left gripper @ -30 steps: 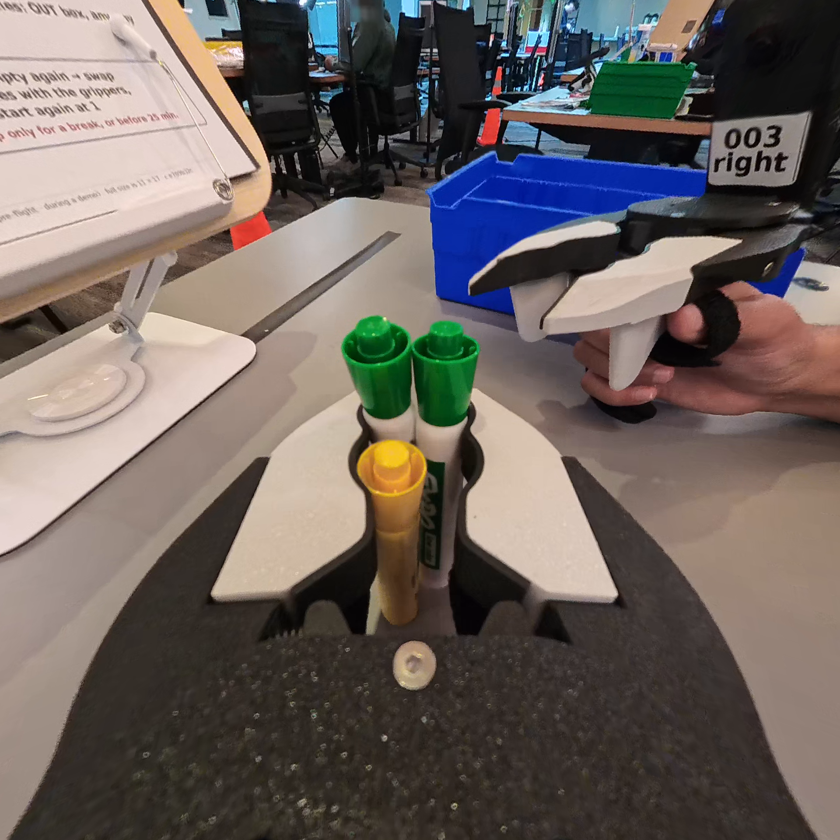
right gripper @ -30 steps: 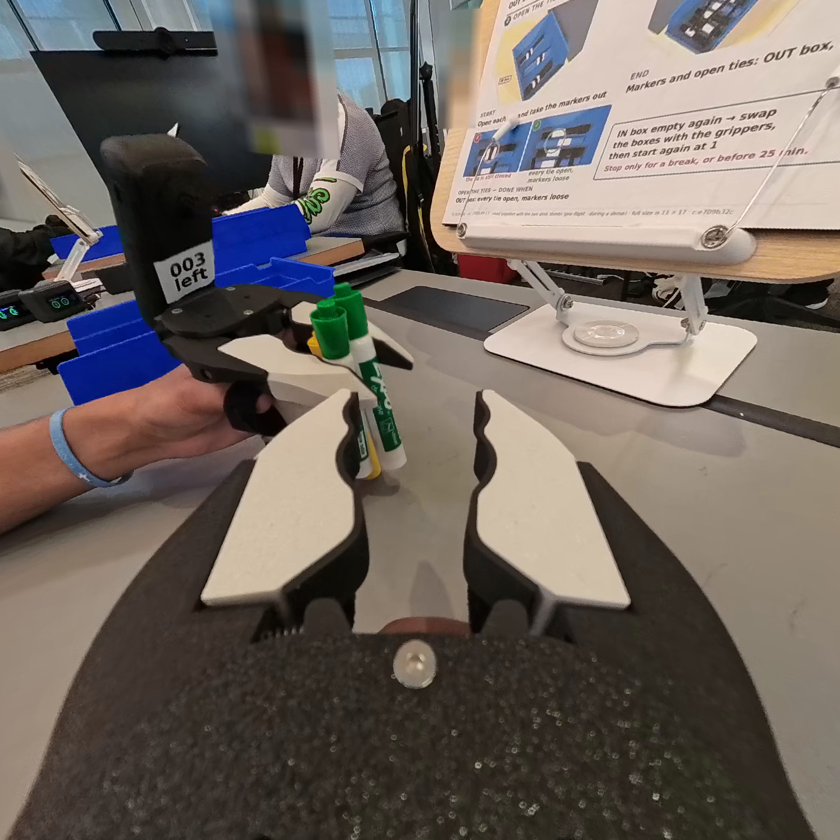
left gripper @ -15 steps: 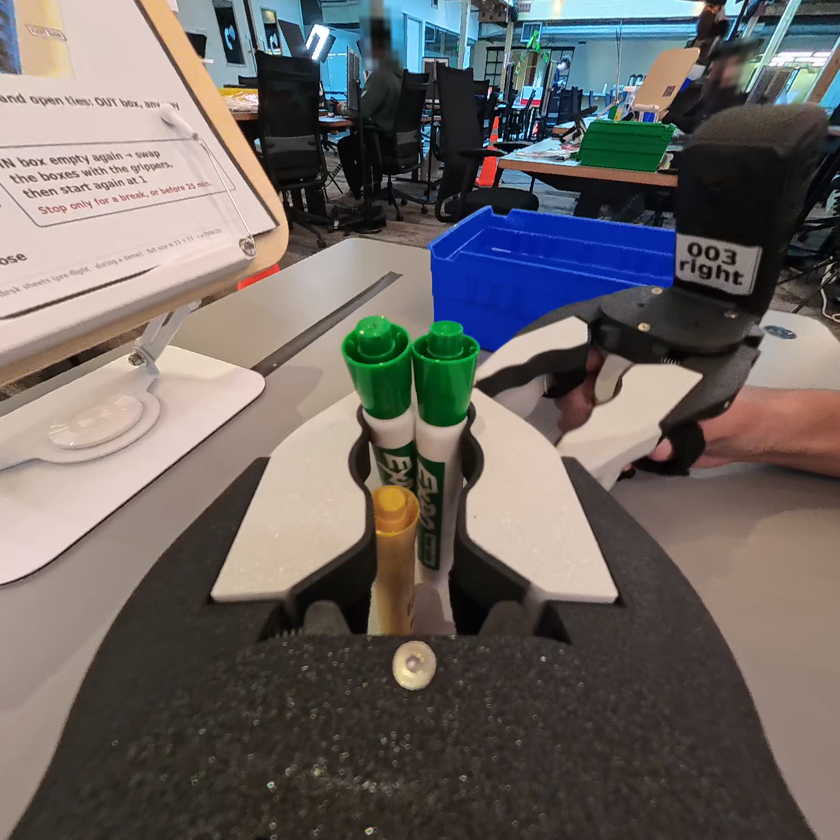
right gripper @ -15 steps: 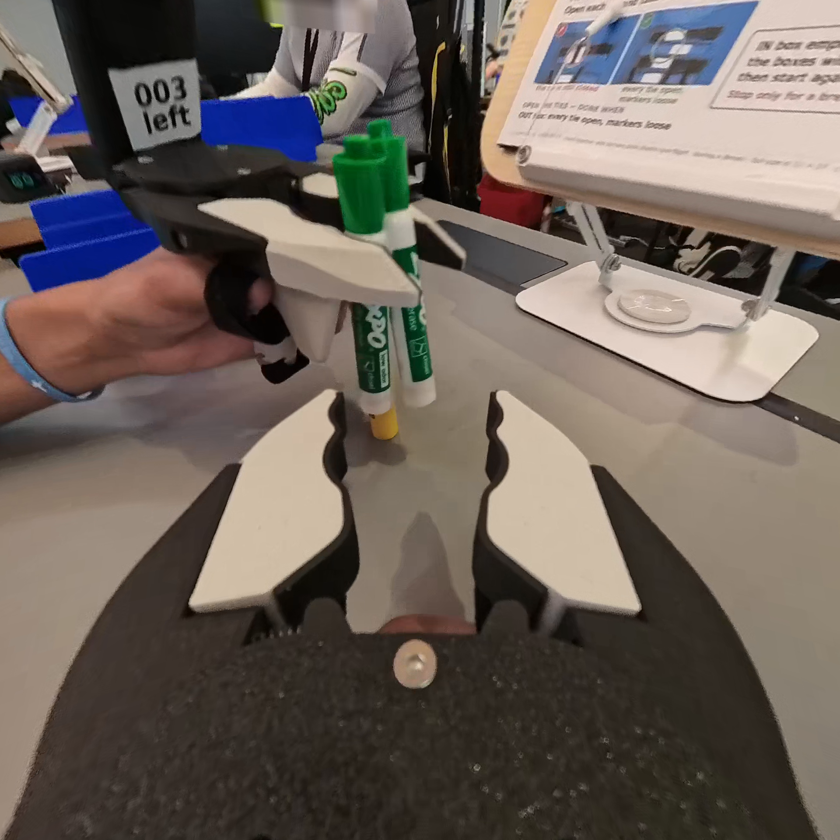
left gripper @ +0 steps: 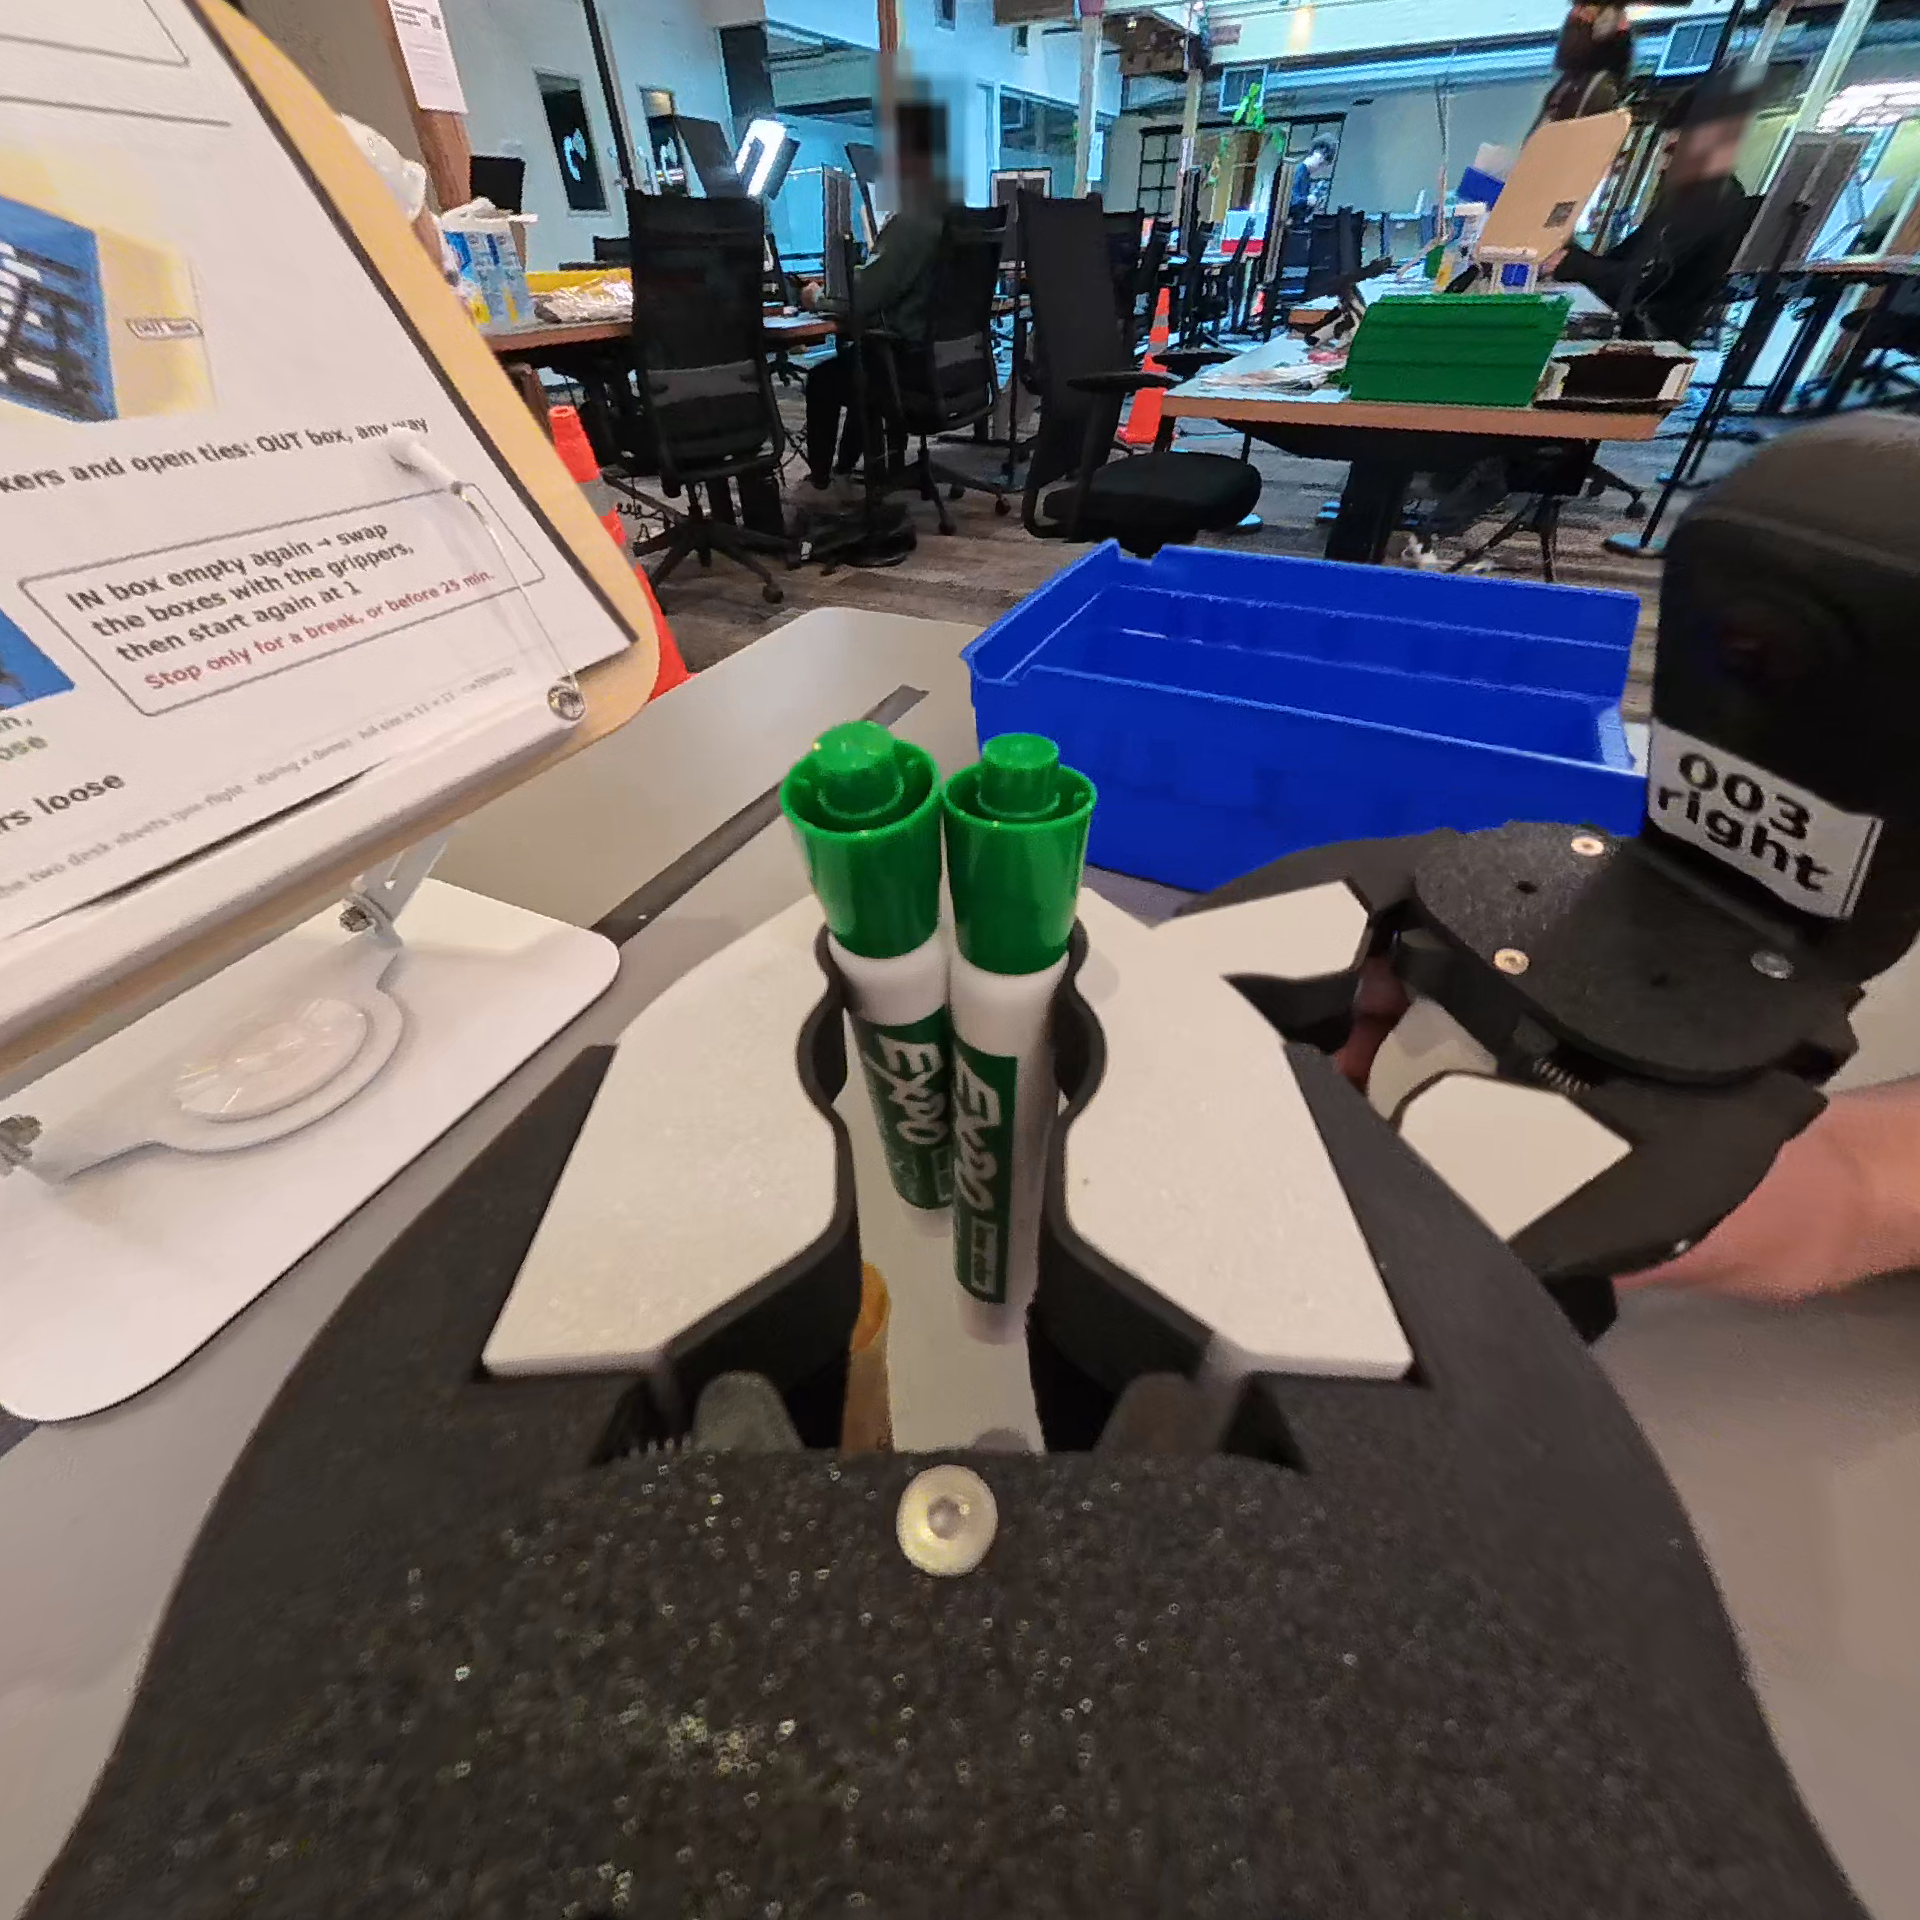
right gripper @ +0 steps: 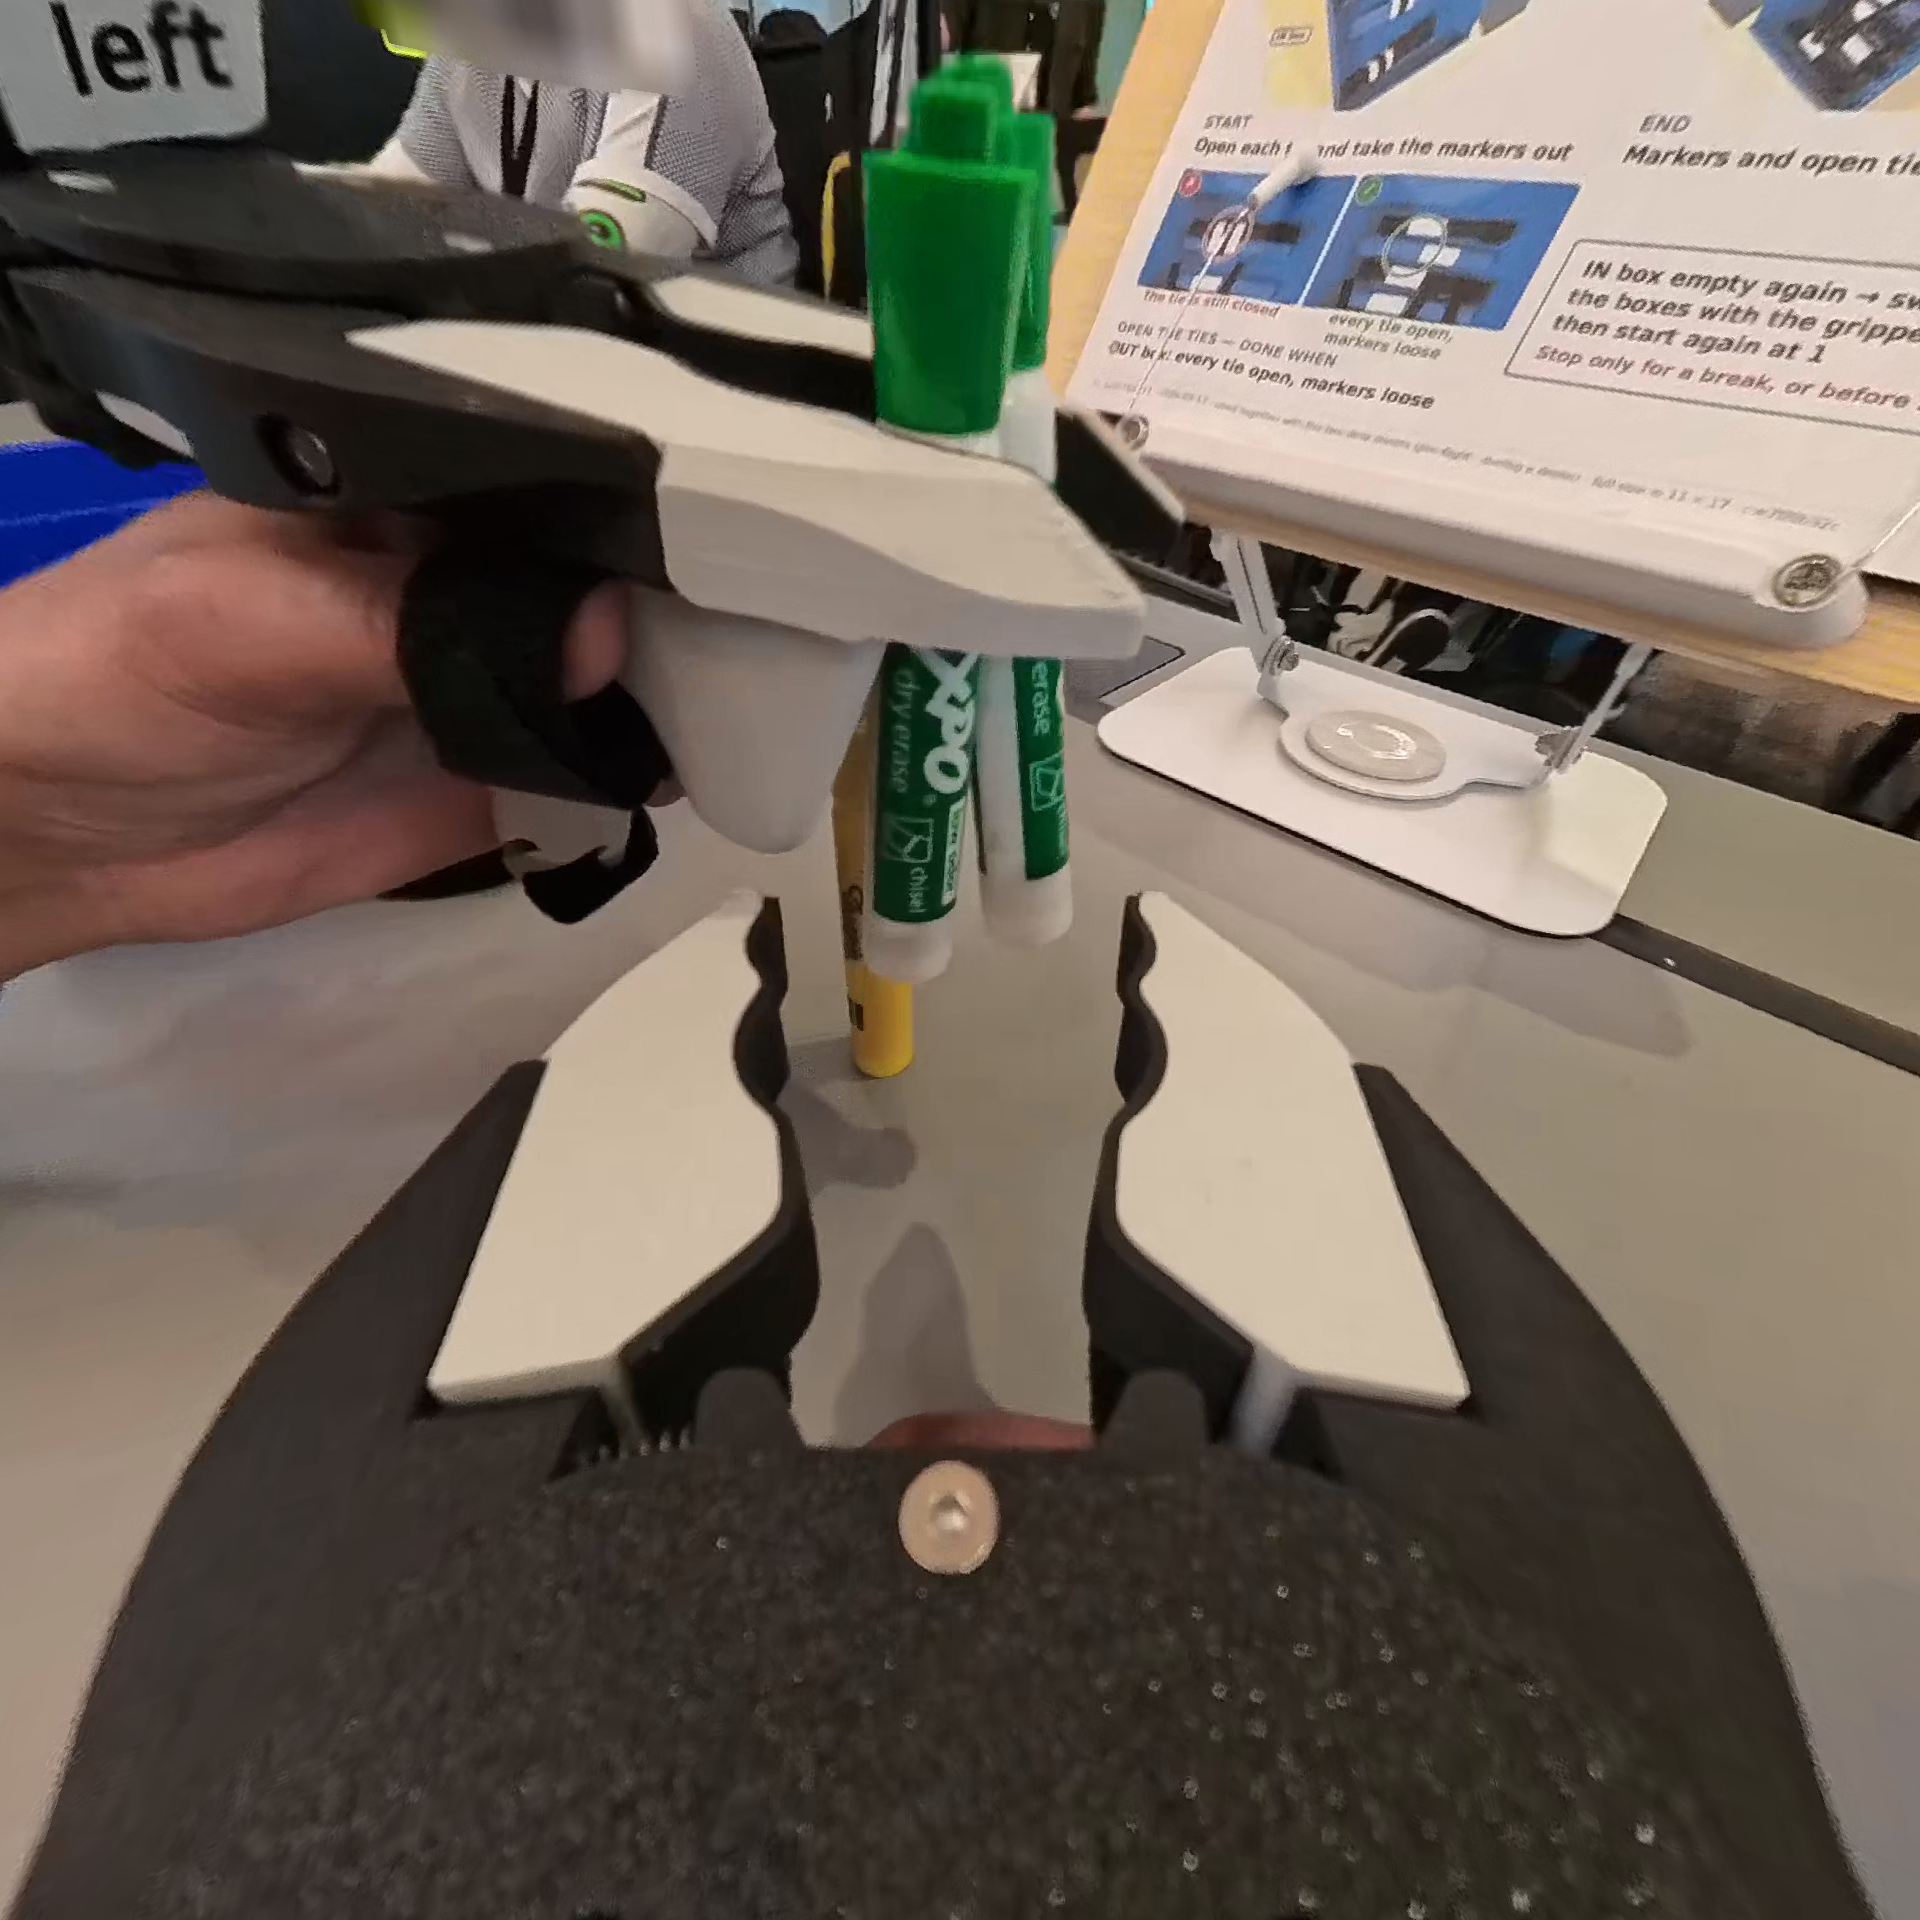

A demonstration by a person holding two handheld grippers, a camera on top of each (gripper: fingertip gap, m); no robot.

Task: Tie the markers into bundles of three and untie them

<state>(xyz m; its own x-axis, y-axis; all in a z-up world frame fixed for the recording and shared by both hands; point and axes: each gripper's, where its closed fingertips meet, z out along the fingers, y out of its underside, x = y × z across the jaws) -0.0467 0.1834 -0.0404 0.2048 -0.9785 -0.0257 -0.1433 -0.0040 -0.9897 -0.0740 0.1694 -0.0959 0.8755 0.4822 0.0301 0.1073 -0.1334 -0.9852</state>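
Observation:
My left gripper is shut on two upright green-capped markers. A yellow marker sits much lower in the same grip, only its top showing. In the right wrist view the left gripper holds the green markers off the table, and the yellow marker hangs below them with its lower end at the table surface. My right gripper is open and empty, its jaws level with the markers' lower ends and close in front of them. It also shows at the right of the left wrist view.
A tilted stand with an instruction sheet stands on a white base at the left; it shows in the right wrist view behind the markers. A blue bin sits on the grey table behind the right gripper. People sit at desks farther off. My hands' fingertips stand some 6 cm from each other.
The left gripper has risen with the green markers while the yellow marker has slid down in the grip. The open right gripper has moved in close to the markers.

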